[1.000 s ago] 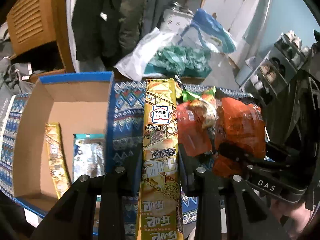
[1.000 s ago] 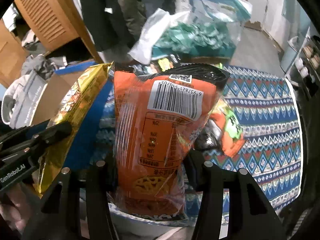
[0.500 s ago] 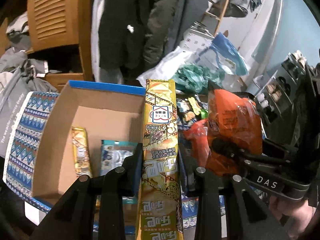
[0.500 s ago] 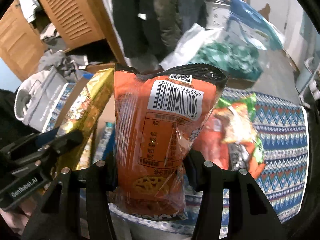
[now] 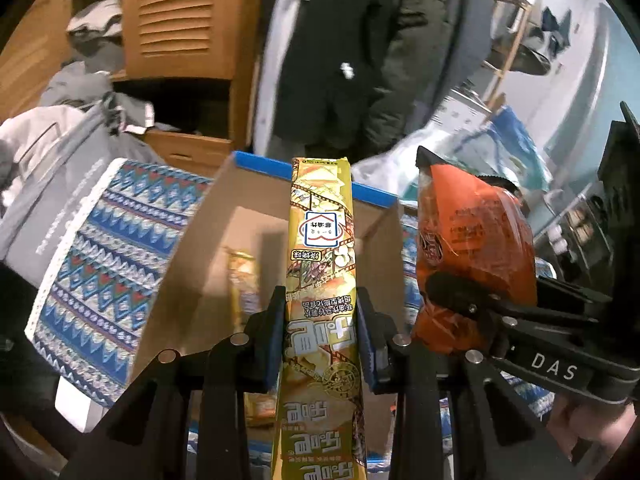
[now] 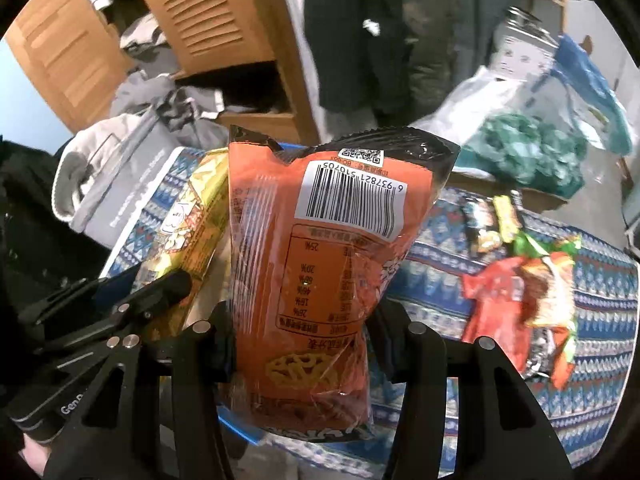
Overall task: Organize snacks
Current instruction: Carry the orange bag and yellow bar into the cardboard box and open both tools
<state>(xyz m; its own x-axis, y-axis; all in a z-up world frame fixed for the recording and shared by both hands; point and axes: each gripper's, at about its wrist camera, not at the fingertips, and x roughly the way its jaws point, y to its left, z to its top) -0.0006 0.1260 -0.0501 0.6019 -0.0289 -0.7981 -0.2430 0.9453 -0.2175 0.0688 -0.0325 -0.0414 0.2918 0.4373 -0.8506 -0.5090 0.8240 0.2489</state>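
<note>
Your left hand-held gripper (image 5: pixel 320 336) pinches the slim, stiffish yellow packet (image 5: pixel 320 280) mid-length over the cardboard box (image 5: pixel 256 184), while your right hand-held gripper (image 6: pixel 300 344) clamps the light, crinkly, slippery orange bag (image 6: pixel 320 264) low down, so squeeze gently.

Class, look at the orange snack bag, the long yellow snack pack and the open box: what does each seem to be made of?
Orange snack bag: thin glossy plastic film, judging by its crinkles and glare streaks.
Long yellow snack pack: shiny printed film, perhaps foil-lined, given its metallic gold sheen.
Open box: matt brown cardboard, with blue edging along the rim.
</note>
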